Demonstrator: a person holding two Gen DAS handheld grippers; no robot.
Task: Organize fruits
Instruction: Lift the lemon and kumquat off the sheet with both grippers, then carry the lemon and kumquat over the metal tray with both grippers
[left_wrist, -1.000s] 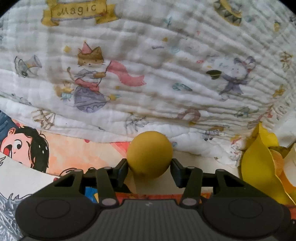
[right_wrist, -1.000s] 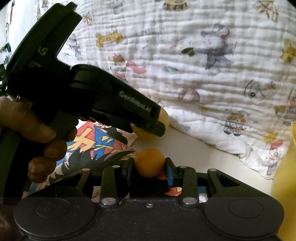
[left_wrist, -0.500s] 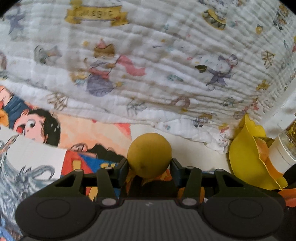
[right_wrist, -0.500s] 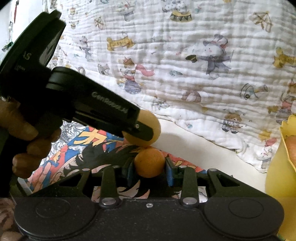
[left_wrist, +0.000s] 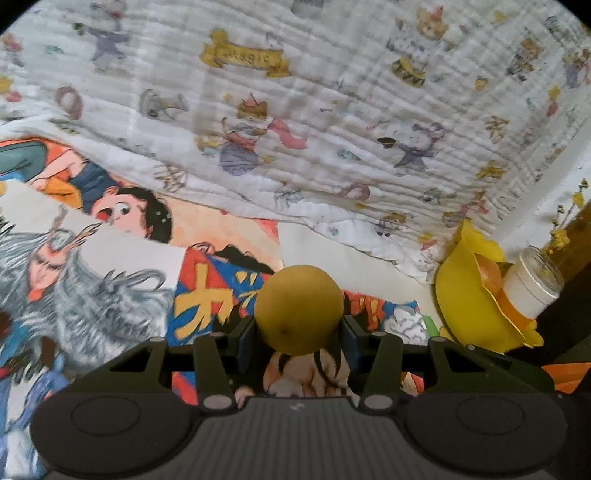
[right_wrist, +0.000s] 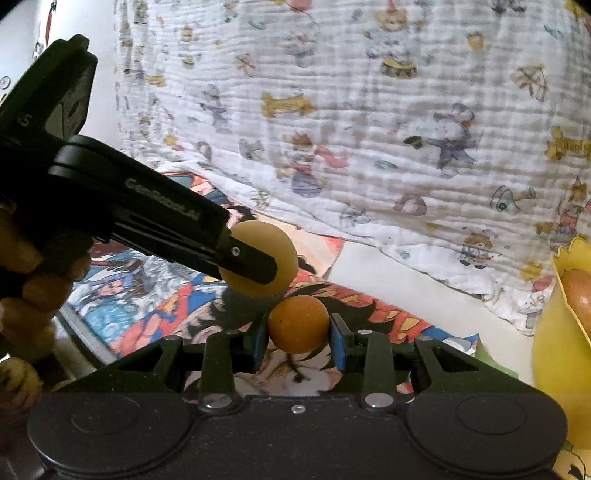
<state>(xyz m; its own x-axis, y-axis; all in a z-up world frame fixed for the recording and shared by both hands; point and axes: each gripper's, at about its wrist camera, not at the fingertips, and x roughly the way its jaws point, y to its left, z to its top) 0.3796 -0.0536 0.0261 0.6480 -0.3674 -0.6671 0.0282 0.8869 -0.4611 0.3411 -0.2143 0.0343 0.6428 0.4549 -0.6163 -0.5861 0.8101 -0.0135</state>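
Left wrist view: left gripper (left_wrist: 297, 325) fingers clamped on yellow fruit (left_wrist: 297, 309), held above the comic sheets (left_wrist: 110, 288); more sheet and the yellow bowl (left_wrist: 465, 295) at right are visible than 0.5 s ago. Right wrist view: right gripper (right_wrist: 298, 338) fingers clamped on orange fruit (right_wrist: 298, 324); left gripper (right_wrist: 255, 267) sits higher than before, bare counter (right_wrist: 406, 295) before the bowl (right_wrist: 550, 347).

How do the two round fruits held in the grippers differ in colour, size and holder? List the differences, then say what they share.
Colour: the yellow fruit is dull yellow; the orange fruit is deeper orange.
Size: in the right wrist view, the yellow fruit looks somewhat bigger than the orange fruit.
Holder: the left gripper clamps the yellow fruit; the right gripper clamps the orange fruit.
Shared: both are round, matte, and pinched between two fingers above the comic-print sheets.
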